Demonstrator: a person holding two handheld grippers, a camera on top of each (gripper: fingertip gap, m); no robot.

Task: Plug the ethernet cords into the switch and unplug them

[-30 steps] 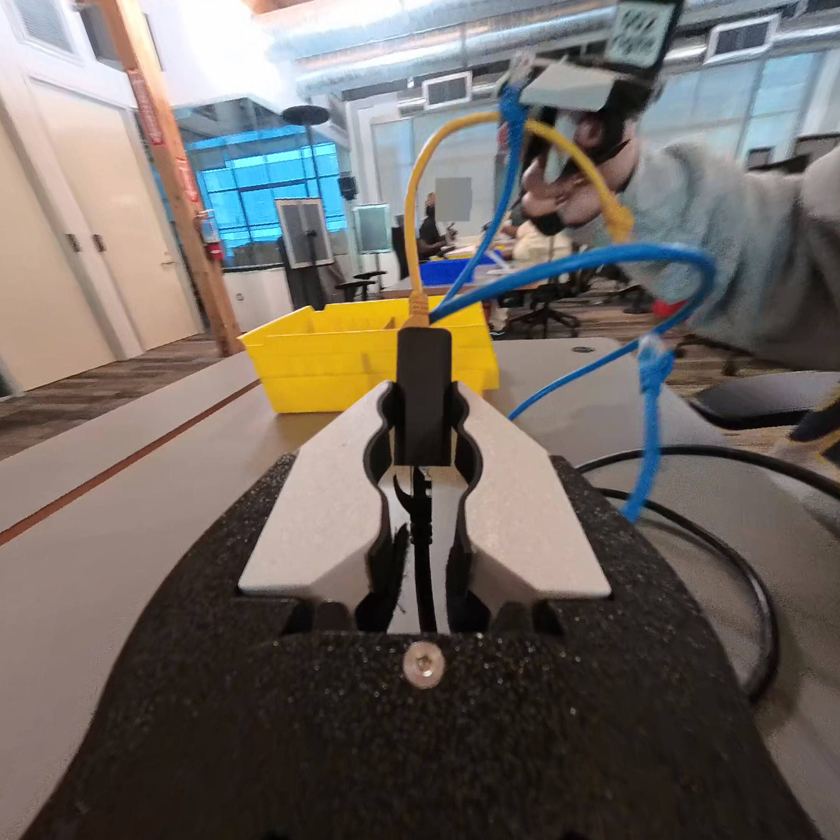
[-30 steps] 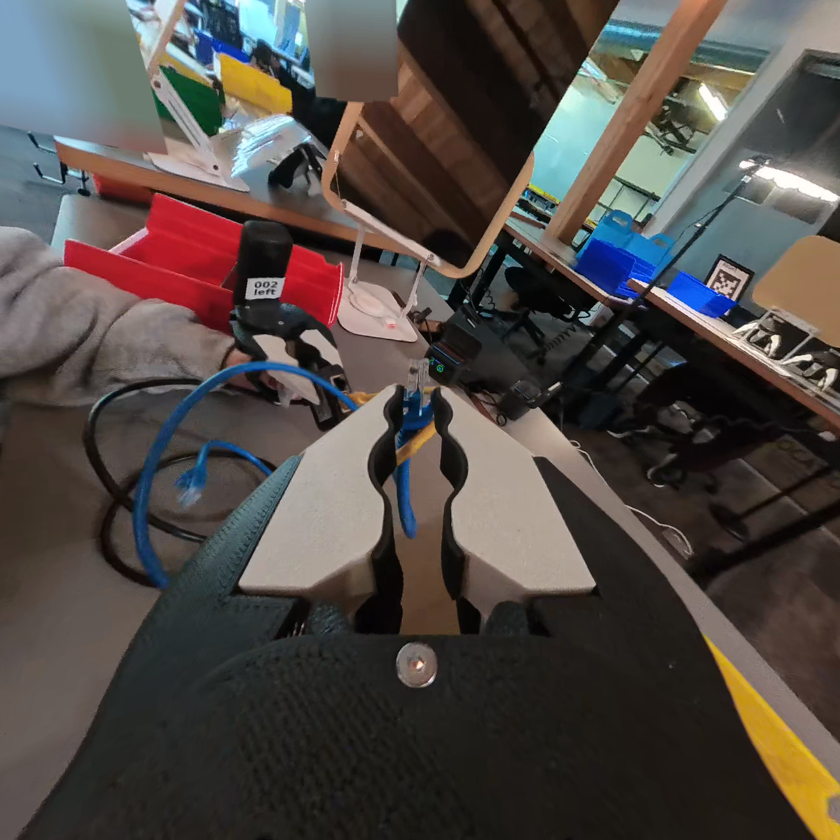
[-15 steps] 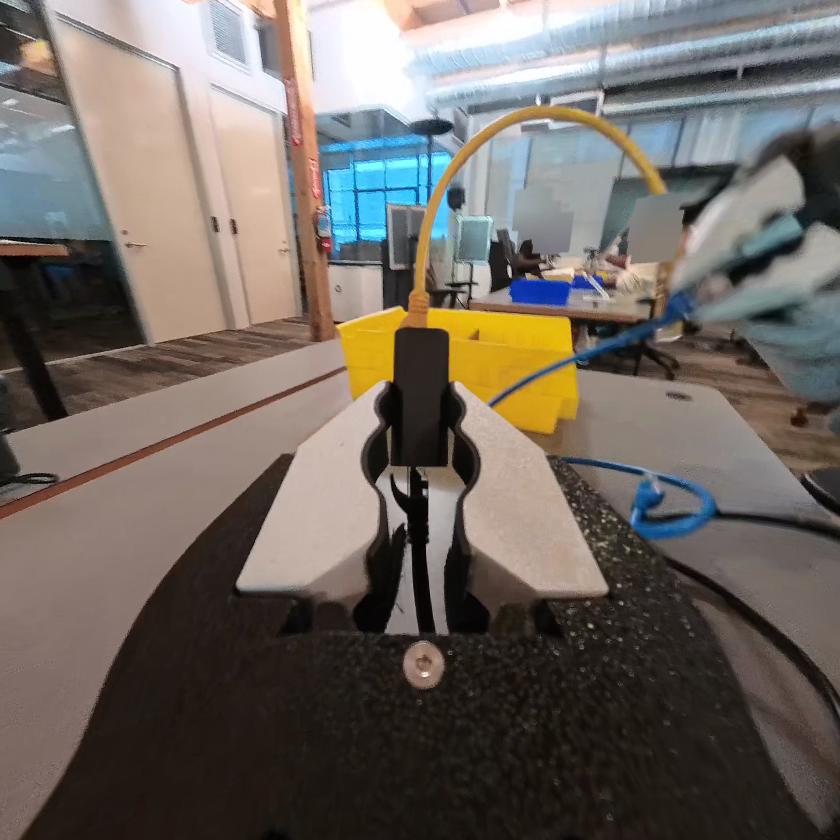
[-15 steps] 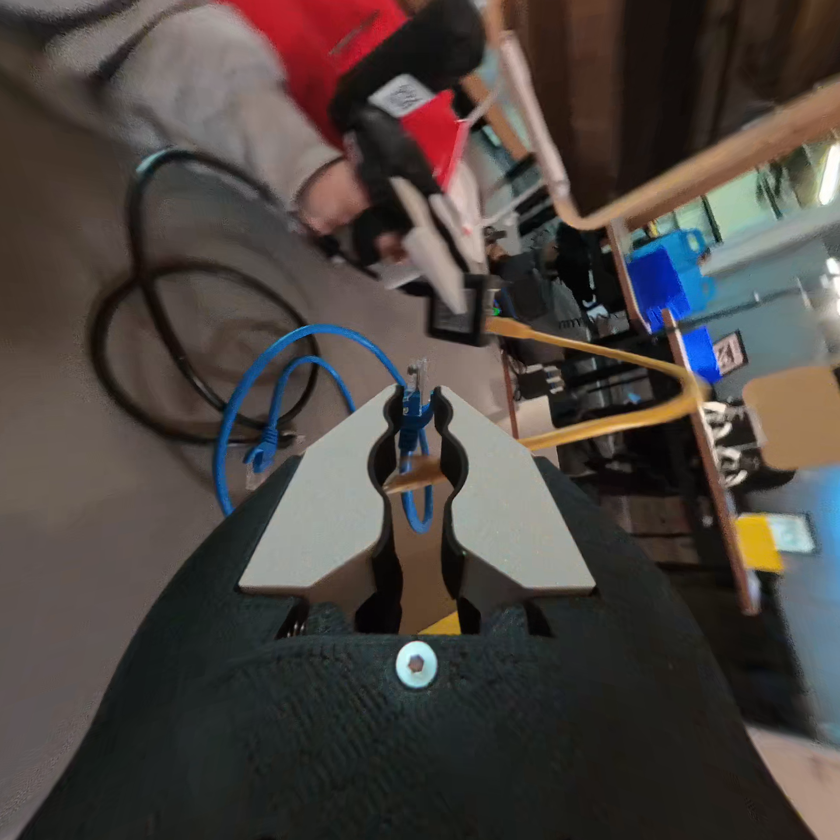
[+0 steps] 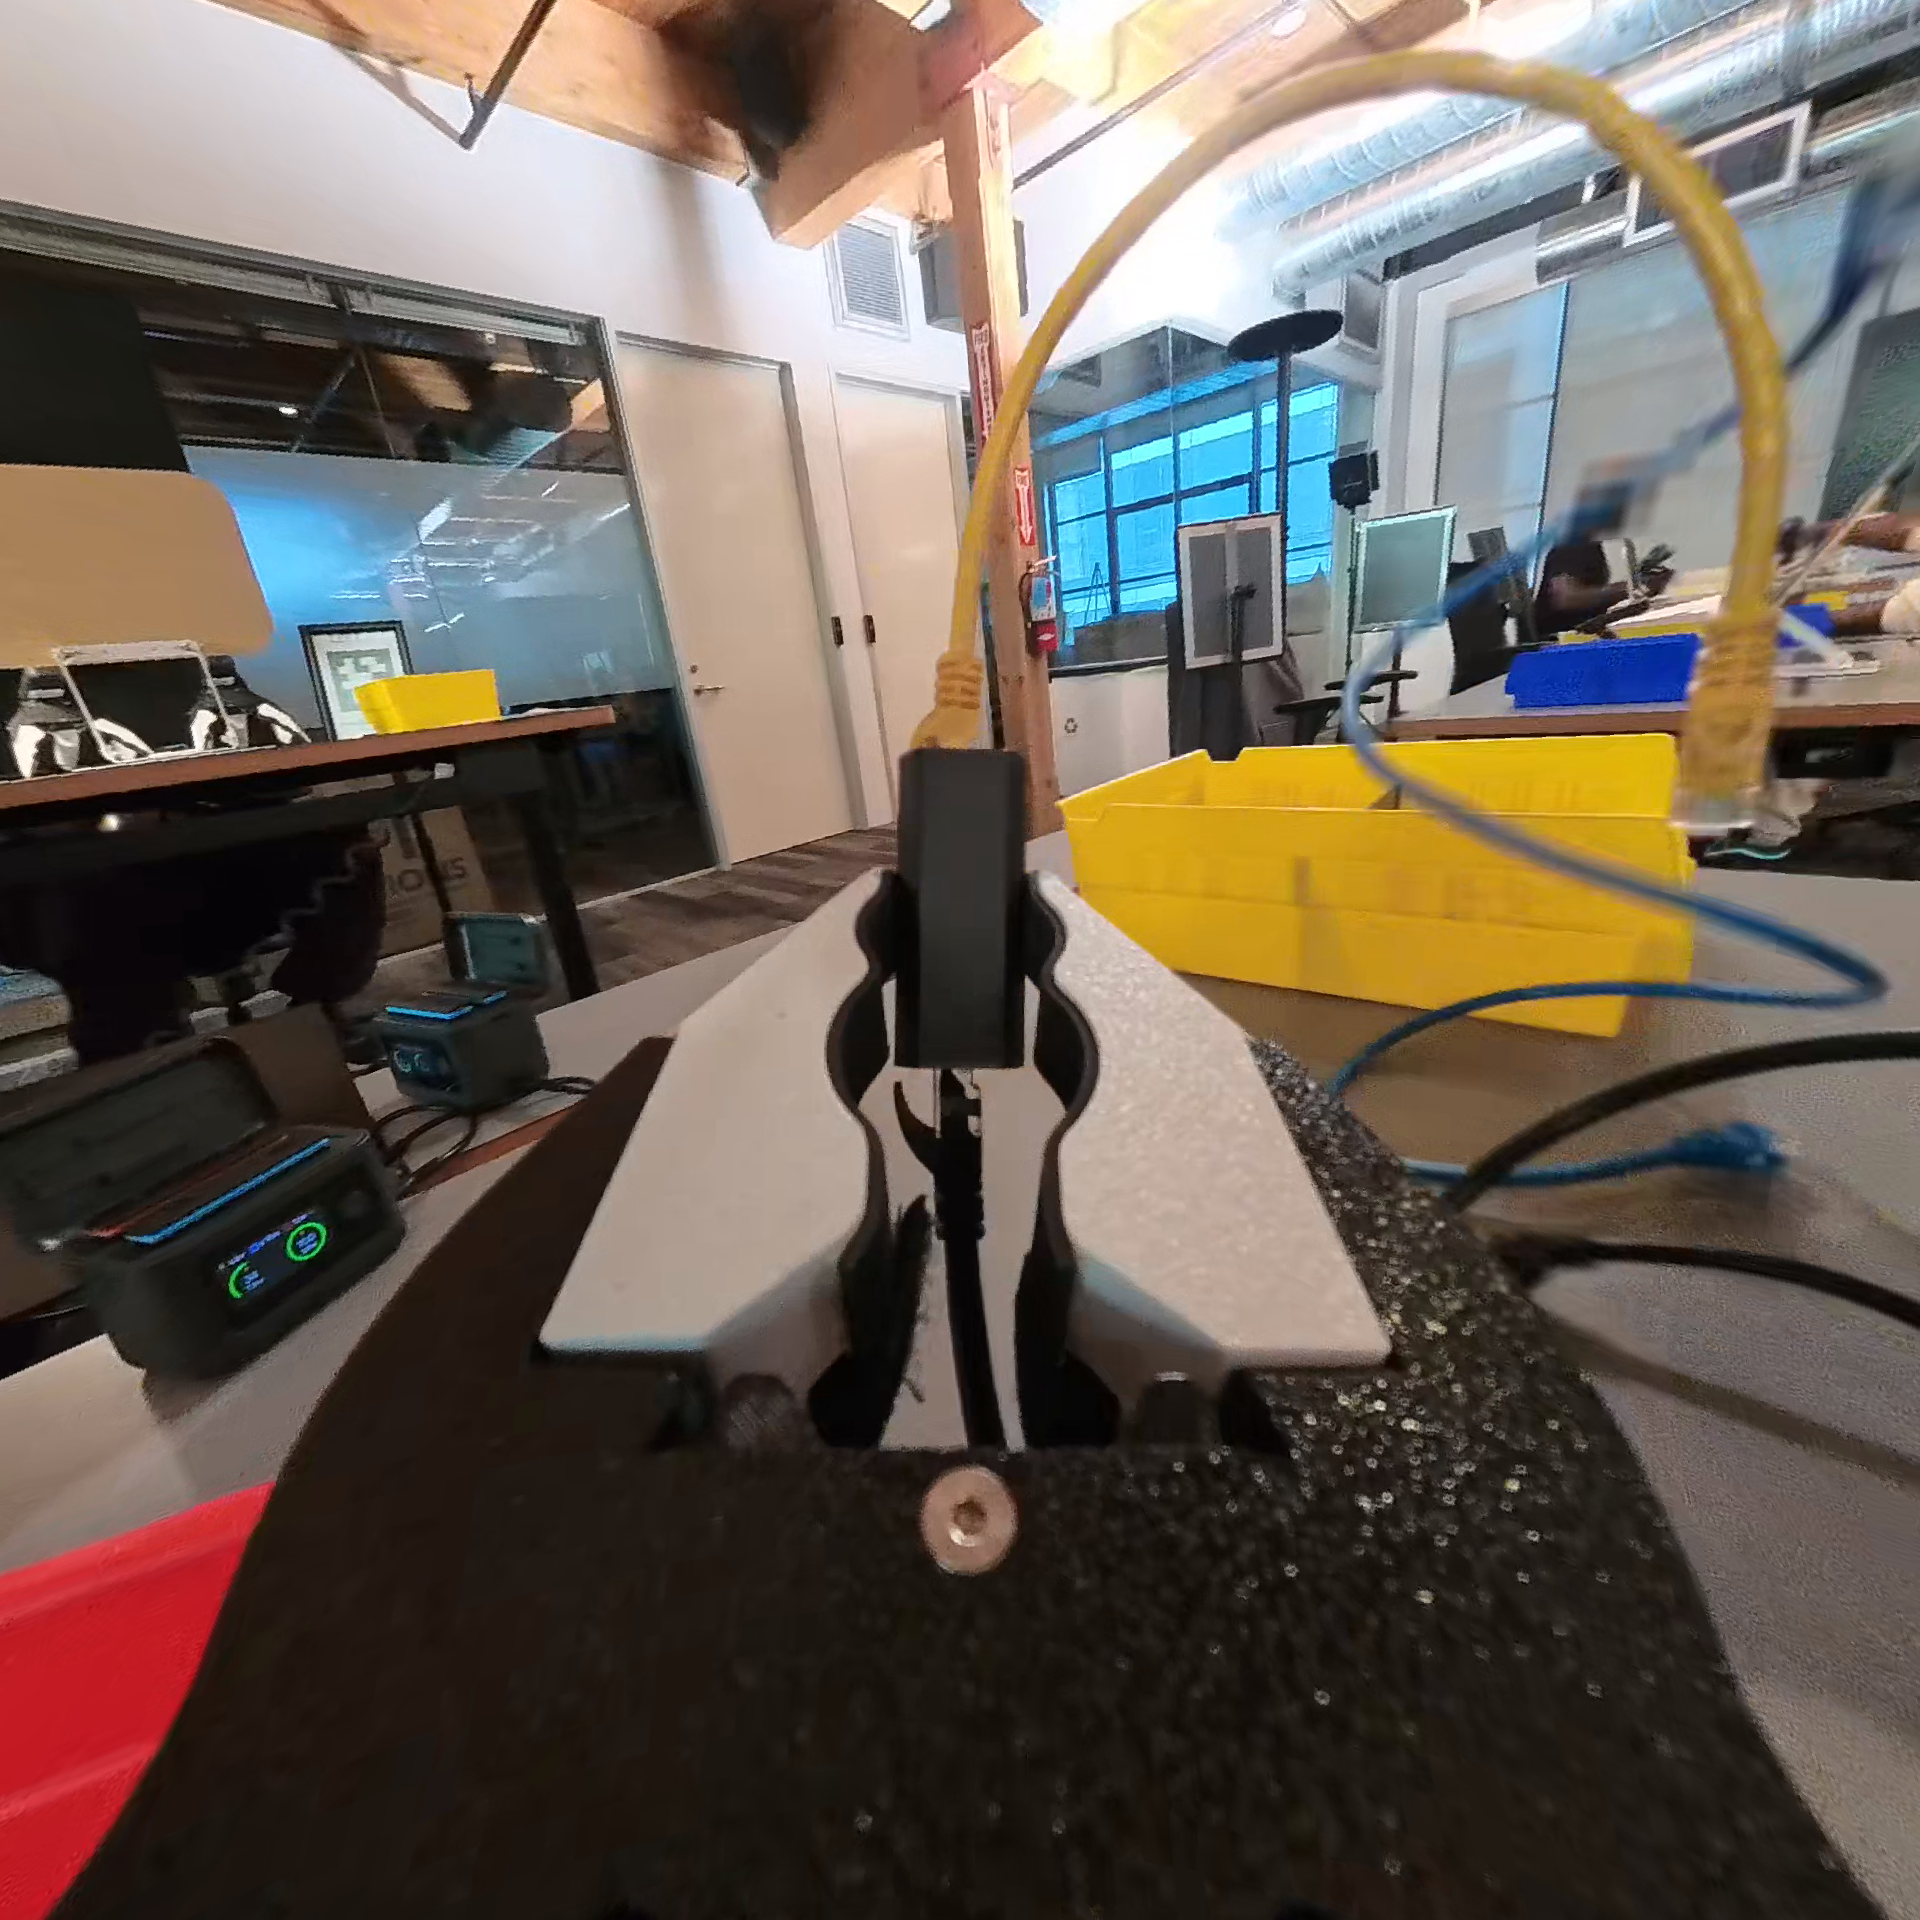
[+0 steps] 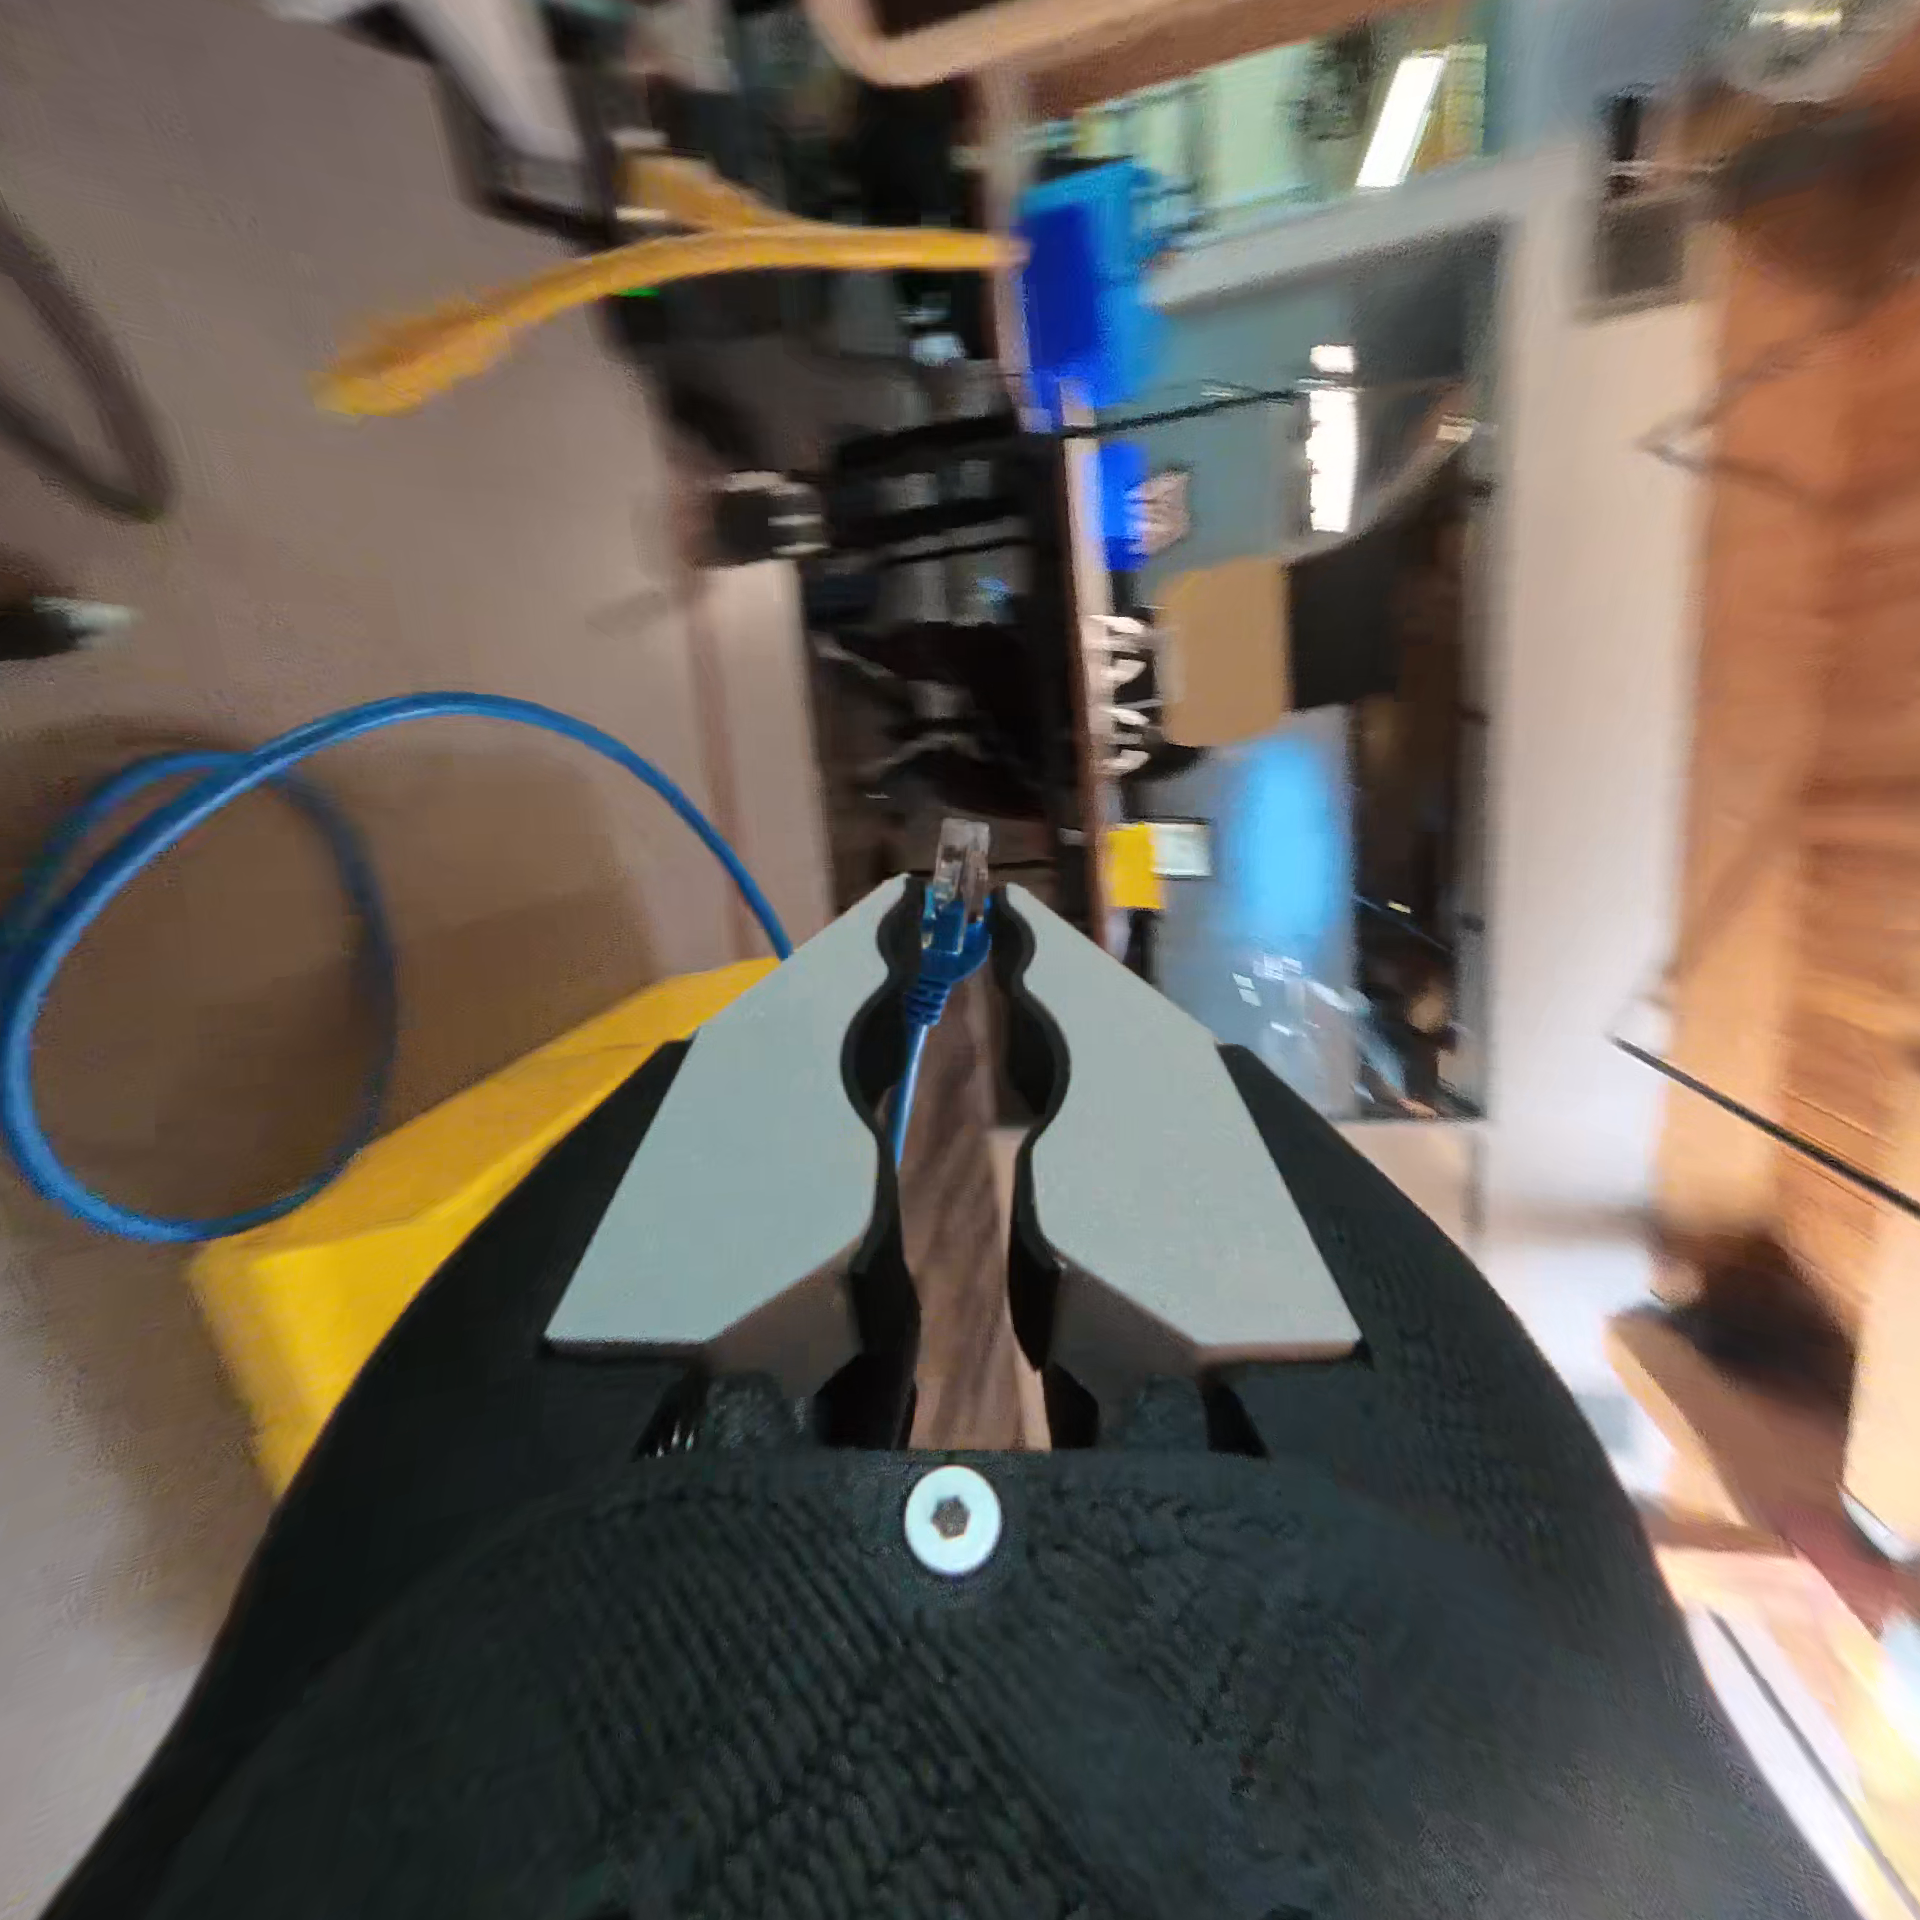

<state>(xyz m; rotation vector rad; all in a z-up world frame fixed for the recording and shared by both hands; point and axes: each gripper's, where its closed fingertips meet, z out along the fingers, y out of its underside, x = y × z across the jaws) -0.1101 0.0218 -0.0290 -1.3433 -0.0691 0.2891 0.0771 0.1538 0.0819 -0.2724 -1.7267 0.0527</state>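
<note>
L gripper (image 5: 961, 914) clamps black switch (image 5: 961, 914), frame ctr; yellow cord (image 5: 1351, 114) plugged in, arcs upper right. R gripper (image 6: 954, 909) pinches blue cord (image 6: 940, 951) plug.

Grey worktop (image 5: 1787, 1558) carrying a yellow divided bin (image 5: 1382, 883) at its far side, a black cable (image 5: 1662, 1091) curving across the near right, and the free end of a blue ethernet cord (image 5: 1714, 1148) beside it.

No legible writing on anything.
</note>
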